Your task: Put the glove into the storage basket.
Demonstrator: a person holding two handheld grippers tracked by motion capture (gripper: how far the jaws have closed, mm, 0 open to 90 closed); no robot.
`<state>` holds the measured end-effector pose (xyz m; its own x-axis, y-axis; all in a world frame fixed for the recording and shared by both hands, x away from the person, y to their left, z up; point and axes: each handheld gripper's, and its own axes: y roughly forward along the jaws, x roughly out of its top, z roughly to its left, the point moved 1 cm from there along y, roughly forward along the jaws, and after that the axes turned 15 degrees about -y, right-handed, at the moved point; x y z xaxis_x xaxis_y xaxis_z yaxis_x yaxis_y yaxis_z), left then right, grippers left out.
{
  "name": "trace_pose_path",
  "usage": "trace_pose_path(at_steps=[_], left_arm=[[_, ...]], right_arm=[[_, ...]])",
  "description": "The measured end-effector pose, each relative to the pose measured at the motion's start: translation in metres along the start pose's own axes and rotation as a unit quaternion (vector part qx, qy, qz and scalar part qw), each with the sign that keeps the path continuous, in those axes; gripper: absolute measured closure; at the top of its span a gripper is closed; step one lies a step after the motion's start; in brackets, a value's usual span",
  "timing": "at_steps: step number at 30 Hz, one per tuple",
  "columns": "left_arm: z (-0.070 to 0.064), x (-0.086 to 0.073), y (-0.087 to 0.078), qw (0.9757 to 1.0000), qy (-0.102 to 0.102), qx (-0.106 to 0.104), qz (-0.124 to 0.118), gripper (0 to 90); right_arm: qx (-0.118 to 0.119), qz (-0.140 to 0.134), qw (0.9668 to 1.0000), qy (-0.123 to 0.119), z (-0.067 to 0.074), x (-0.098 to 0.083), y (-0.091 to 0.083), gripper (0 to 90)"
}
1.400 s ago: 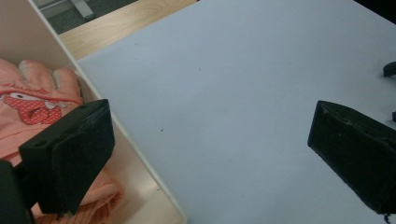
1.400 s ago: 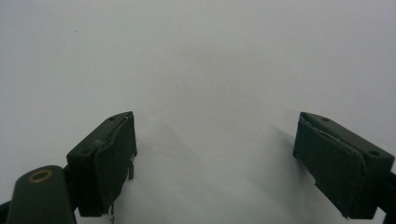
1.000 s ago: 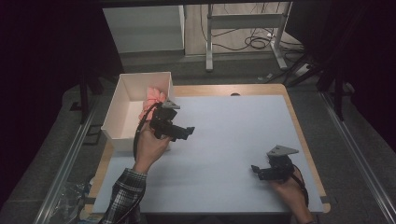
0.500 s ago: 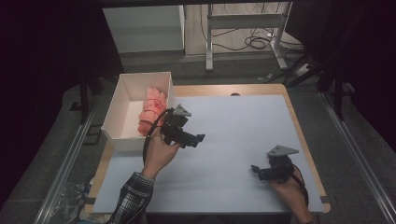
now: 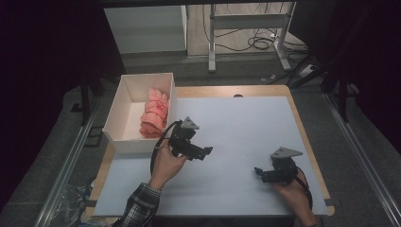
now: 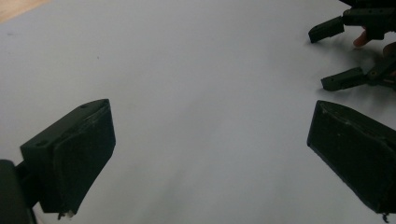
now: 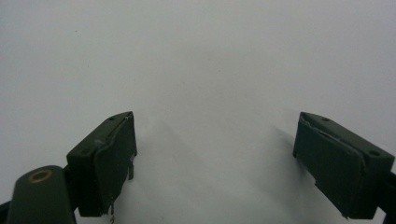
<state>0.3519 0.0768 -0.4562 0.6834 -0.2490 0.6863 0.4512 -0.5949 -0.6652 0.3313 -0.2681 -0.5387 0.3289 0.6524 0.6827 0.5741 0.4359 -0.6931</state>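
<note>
A white rectangular open-topped box (image 5: 124,113) stood at the far left corner of the pale grey tabletop (image 5: 246,123), and a bundle of folded salmon-pink cloth (image 5: 155,113) lay inside it against its right wall. The left gripper (image 5: 201,152), black with a grey three-cornered plate on top, was held in the left hand (image 5: 166,163) just off the box's near right corner, pointing toward the right edge; its jaws stood wide apart with nothing between them. The right gripper (image 5: 260,173) was held in the right hand (image 5: 291,189) near the near right corner of the tabletop, pointing left, its jaws likewise spread wide over bare surface. The left gripper view showed the right gripper (image 6: 345,51) farther off, also empty.
</note>
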Motion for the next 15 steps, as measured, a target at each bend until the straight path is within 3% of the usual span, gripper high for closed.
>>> trace_pose_path(at_steps=[15], left_arm=[[0.005,-0.036,0.002,0.9999,0.001,0.010,0.000,1.6]], right_arm=[[0.000,0.000,1.0000,0.000,0.000,0.000,0.000,13.6]])
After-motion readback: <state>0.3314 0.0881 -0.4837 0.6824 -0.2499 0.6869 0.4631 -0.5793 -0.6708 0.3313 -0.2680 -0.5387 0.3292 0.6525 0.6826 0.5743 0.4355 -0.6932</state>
